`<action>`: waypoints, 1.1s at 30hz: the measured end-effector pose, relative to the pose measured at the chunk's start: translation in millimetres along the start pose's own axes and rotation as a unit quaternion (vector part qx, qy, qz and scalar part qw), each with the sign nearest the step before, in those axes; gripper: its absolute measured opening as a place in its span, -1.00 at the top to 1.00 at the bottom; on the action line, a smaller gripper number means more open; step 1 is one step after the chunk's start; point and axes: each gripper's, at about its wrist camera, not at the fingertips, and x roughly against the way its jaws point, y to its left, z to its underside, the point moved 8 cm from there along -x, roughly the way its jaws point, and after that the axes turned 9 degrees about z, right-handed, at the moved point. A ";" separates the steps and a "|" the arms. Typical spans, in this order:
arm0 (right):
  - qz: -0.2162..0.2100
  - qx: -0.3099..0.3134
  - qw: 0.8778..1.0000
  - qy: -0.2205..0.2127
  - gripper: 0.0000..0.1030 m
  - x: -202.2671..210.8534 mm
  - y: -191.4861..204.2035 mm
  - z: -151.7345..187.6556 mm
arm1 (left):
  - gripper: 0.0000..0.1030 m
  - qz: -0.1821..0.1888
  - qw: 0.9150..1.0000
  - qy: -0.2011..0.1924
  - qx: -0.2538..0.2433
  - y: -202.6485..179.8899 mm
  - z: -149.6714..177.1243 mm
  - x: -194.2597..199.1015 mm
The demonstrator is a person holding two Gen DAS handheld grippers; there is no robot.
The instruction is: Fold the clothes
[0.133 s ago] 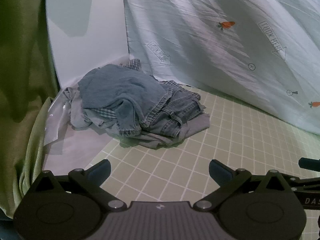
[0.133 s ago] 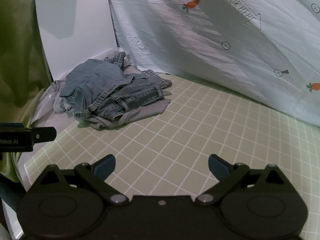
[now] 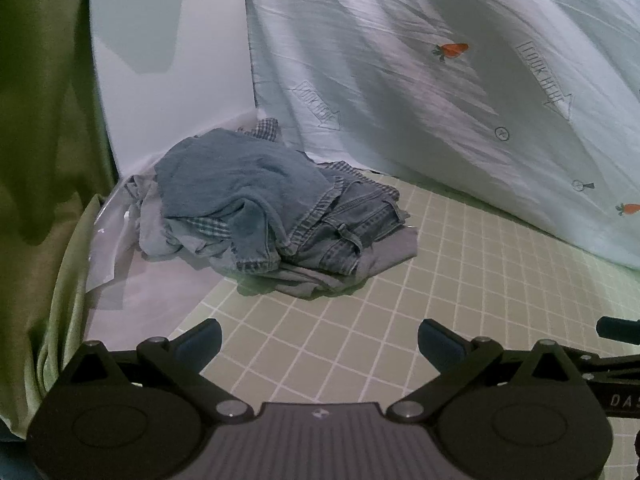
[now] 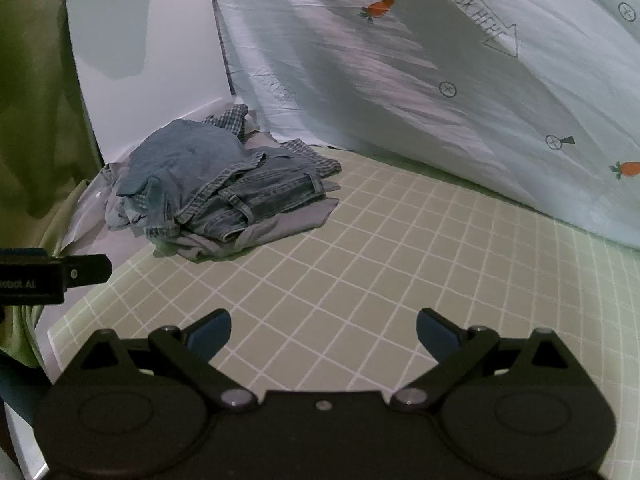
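Observation:
A heap of clothes (image 3: 256,208) lies in the far left corner of the green grid mat (image 3: 440,288): a blue denim garment on top, jeans (image 3: 352,224) with belt loops, checked fabric, and a grey piece (image 3: 392,248) underneath. The right wrist view shows the same heap of clothes (image 4: 216,188) on the green grid mat (image 4: 380,260). My left gripper (image 3: 320,344) hovers open over the mat, well short of the heap, nothing between its fingers. My right gripper (image 4: 324,336) is likewise open and empty, further right and back. The left gripper's tip (image 4: 84,270) pokes in at the left edge.
A pale sheet with carrot prints (image 3: 440,80) hangs as a backdrop behind the mat. A white board (image 3: 168,72) stands at the back left, beside green cloth (image 3: 44,160). Clear plastic (image 3: 108,248) lies under the heap's left side. The right gripper's finger (image 3: 616,330) shows at the right.

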 end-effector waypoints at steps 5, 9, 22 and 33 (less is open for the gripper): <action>-0.001 -0.001 1.000 0.002 -0.95 -0.2 -1.1 2.4 | -0.99 0.002 1.000 0.001 0.002 -4.4 -2.3 -1.1; -0.001 -0.001 1.000 0.005 -0.95 -1.0 -4.2 1.5 | -0.99 0.001 1.000 0.003 0.001 -5.3 -1.5 -2.0; -0.006 -0.004 1.000 0.007 -0.95 -1.0 -2.7 1.2 | -0.99 -0.003 1.000 0.002 0.003 -4.9 -1.8 0.0; -0.008 -0.004 1.000 0.007 -0.95 -0.2 -2.2 1.6 | -0.99 -0.004 1.000 0.002 0.000 -3.8 0.1 0.5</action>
